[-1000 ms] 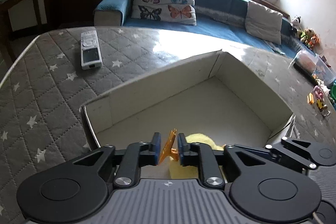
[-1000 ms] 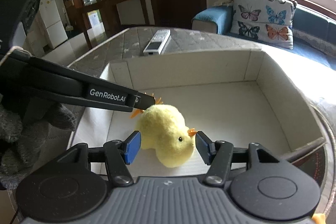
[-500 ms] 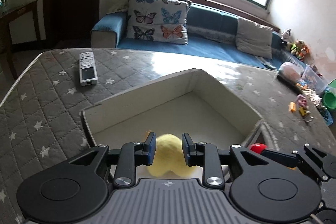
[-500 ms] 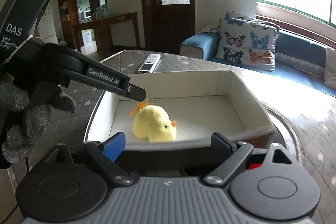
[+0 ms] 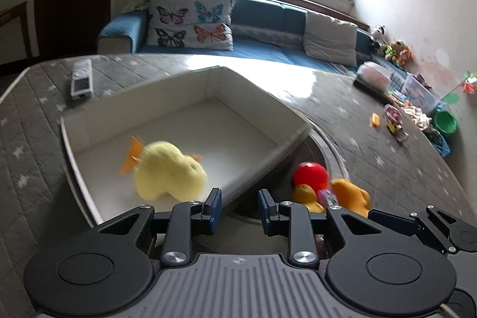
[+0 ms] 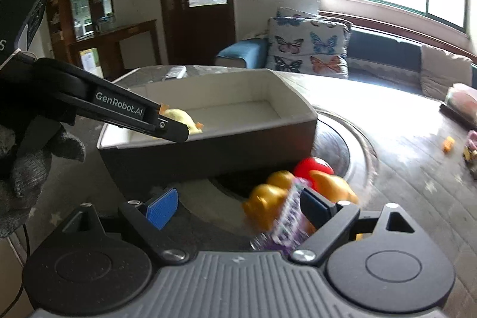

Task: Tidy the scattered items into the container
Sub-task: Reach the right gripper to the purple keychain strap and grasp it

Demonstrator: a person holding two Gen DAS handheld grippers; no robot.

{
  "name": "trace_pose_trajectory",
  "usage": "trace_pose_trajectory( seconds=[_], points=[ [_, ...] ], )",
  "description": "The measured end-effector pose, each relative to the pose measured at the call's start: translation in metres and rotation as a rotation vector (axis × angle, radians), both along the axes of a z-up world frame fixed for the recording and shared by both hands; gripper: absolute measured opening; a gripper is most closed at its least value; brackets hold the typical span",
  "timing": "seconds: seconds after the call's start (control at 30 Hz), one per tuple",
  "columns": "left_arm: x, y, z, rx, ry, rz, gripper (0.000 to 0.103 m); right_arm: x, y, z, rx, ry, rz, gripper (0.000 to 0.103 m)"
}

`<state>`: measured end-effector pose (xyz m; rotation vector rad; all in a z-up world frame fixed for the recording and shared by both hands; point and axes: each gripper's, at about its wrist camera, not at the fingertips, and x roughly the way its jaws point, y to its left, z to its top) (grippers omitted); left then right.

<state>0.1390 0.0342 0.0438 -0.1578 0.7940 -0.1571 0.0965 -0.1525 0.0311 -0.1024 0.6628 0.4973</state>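
Yellow plush chick (image 5: pixel 170 170) lies on its side inside the white box (image 5: pixel 89 121), near the front-left corner, orange feet toward the left wall. Nothing grips it.

Left tool (image 5: pixel 237 210): released, blue pads apart, empty, hovering over the box's near rim. In the right view it sits above the box's left edge, held by a grey-gloved hand (image 6: pixel 26 169).

Right tool (image 6: pixel 238 206): wide open, nothing clamped. It hangs low outside the box, over a pile just beside the box's near-right corner: red ball (image 6: pixel 311 166), orange-gold plush toy (image 6: pixel 268 198), purple patterned packet (image 6: pixel 287 219). Packet is blurred; can't tell if the right pad touches it.

Box sits on a grey quilted bench (image 5: pixel 32 139) with white stars. Remote (image 5: pixel 81 78) lies beyond the box, well apart. Small toys (image 5: pixel 387 118) scattered far right.
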Motion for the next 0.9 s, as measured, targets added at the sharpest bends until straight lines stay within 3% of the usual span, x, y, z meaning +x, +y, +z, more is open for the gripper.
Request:
trace_pose_trajectory(
  seconds=[0.63,0.9],
  points=[
    [-0.005,-0.046,-0.025,-0.029,0.08,-0.092,0.03,-0.003,-0.026,-0.04,0.032,0.127,-0.122,0.08],
    [-0.005,-0.049,-0.026,-0.037,0.084,-0.097,0.029,0.009,-0.022,-0.053,0.057,0.161,-0.168,0.059]
  ],
)
